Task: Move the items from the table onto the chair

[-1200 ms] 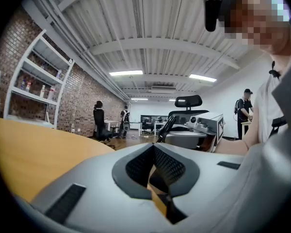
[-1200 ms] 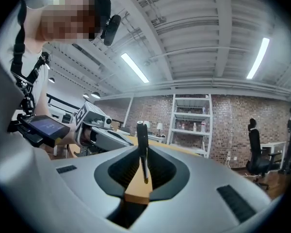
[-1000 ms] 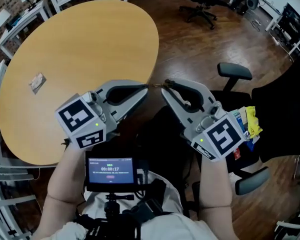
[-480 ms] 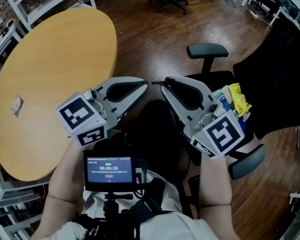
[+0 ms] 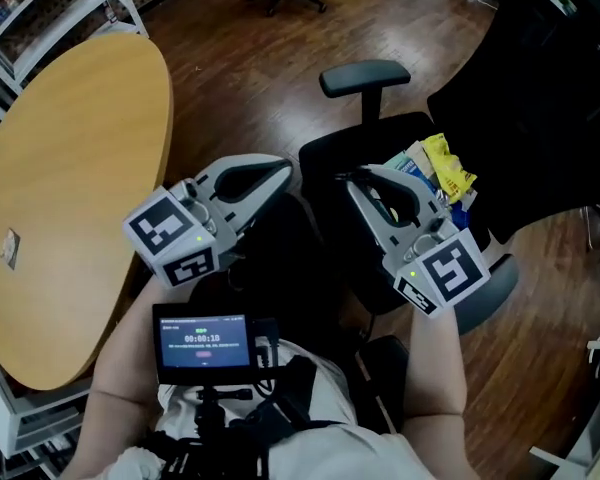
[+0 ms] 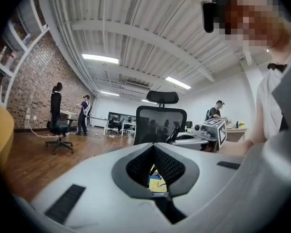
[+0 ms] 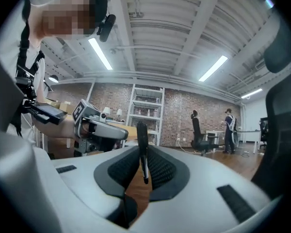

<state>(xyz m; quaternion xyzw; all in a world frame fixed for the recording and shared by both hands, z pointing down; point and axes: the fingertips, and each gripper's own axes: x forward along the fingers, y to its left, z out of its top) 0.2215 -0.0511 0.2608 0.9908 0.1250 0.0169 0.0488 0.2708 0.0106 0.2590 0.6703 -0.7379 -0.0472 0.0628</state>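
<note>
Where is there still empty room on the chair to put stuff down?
The chair seat is bare along its front, between the snack packets and the armrest. It is crowded at the back, where the packets pile by the backrest.

The table (image 5: 80,148), bearing one small item (image 5: 10,249), stands left of the chair (image 5: 345,163) (packets (image 5: 435,171) on its seat).

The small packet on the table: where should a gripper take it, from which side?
Probably from above, jaws straddling the small packet across its narrow width: it lies flat on the table, in from the rim, so nothing overhangs for a side pinch. Finer shape: too small to tell.
</note>
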